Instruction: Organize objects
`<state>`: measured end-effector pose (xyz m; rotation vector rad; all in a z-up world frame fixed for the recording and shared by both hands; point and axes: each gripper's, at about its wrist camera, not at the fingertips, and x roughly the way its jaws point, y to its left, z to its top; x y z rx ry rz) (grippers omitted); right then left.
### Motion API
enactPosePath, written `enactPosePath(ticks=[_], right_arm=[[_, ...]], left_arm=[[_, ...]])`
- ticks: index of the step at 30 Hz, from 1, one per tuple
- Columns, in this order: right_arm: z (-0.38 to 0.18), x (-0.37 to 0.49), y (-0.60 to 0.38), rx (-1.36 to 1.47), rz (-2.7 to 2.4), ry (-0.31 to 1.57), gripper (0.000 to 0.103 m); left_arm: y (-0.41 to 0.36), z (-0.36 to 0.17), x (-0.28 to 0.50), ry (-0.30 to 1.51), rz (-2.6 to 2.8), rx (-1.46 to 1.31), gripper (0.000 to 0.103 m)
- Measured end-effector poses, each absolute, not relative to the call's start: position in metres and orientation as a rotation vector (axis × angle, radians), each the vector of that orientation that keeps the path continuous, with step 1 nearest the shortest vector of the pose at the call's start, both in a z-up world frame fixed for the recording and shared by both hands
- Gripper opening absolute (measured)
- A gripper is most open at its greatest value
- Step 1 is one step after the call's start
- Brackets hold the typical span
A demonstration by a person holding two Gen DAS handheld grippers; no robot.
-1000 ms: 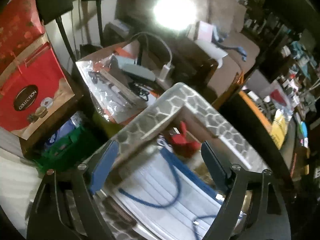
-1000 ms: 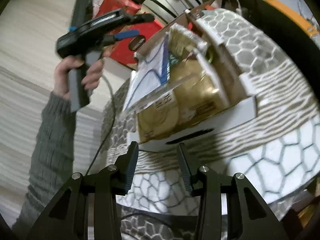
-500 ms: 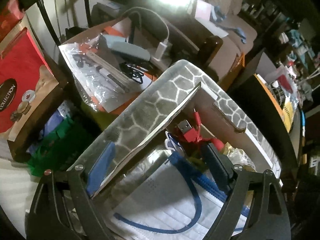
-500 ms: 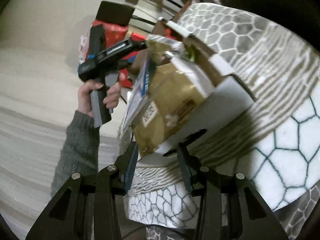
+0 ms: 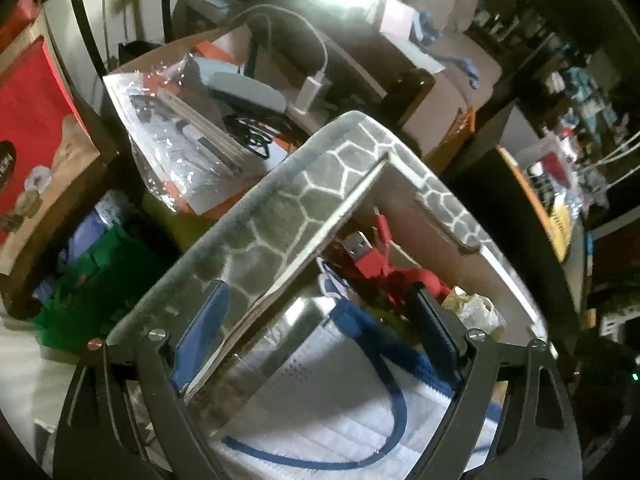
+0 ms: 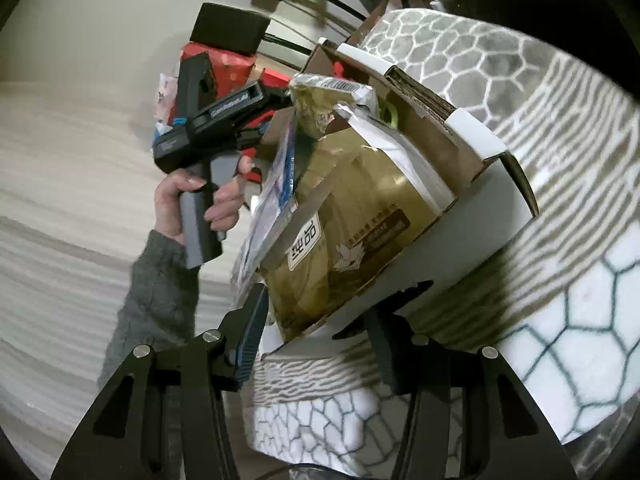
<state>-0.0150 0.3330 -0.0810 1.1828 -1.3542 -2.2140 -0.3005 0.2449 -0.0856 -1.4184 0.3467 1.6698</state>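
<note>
A white cardboard box [image 6: 484, 216] sits on a honeycomb-patterned cushion [image 6: 560, 128]. It holds a gold foil packet [image 6: 352, 216], a bagged pack of white face masks with blue loops [image 5: 340, 408], a red USB cable [image 5: 368, 260] and crumpled wrappers. My left gripper [image 5: 316, 328] is open; its left finger is outside the box's cardboard wall [image 5: 296, 264] and its right finger inside, over the masks. My right gripper [image 6: 316, 328] is open at the box's near end, fingers either side of its lower corner. The left gripper also shows in the right wrist view [image 6: 208, 120], hand-held.
An open carton [image 5: 200, 120] with bagged tools, cables and a white charger sits beyond the cushion. A red gift bag [image 5: 36, 128] and green bag [image 5: 92, 276] stand at left. A sofa and cluttered shelves lie behind. Pale floor [image 6: 60, 240] is to the left.
My left gripper has pushed forward so the box wall now stands between its fingers. My right gripper has closed in on the box's near end, which now tilts larger in view.
</note>
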Motion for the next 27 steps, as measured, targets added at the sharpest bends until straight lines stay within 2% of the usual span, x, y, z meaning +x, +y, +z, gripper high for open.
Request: enactPosePath(ticks=[5, 12, 18, 21, 27], right_arm=[[-0.055, -0.017, 0.365, 1.15, -2.324, -1.254, 0.051], [-0.054, -0.042, 0.403, 1.333, -2.415, -1.095, 0.051], [-0.068, -0.059, 0.42, 1.421, -2.338, -1.118, 0.051], [-0.071, -0.06, 0.42, 1.417, -2.317, -1.147, 0.057], [-0.071, -0.056, 0.419, 1.375, -2.325, -1.178, 0.059]], left_arm=[[0.228, -0.083, -0.292, 0.26, 1.62, -1.426, 0.087], [0.201, -0.071, -0.256, 0.183, 1.606, -1.403, 0.086], [0.184, -0.075, -0.261, 0.04, 1.668, -1.477, 0.083], [0.179, -0.073, -0.268, -0.038, 1.693, -1.472, 0.083], [0.185, -0.08, -0.266, -0.046, 1.685, -1.481, 0.081]])
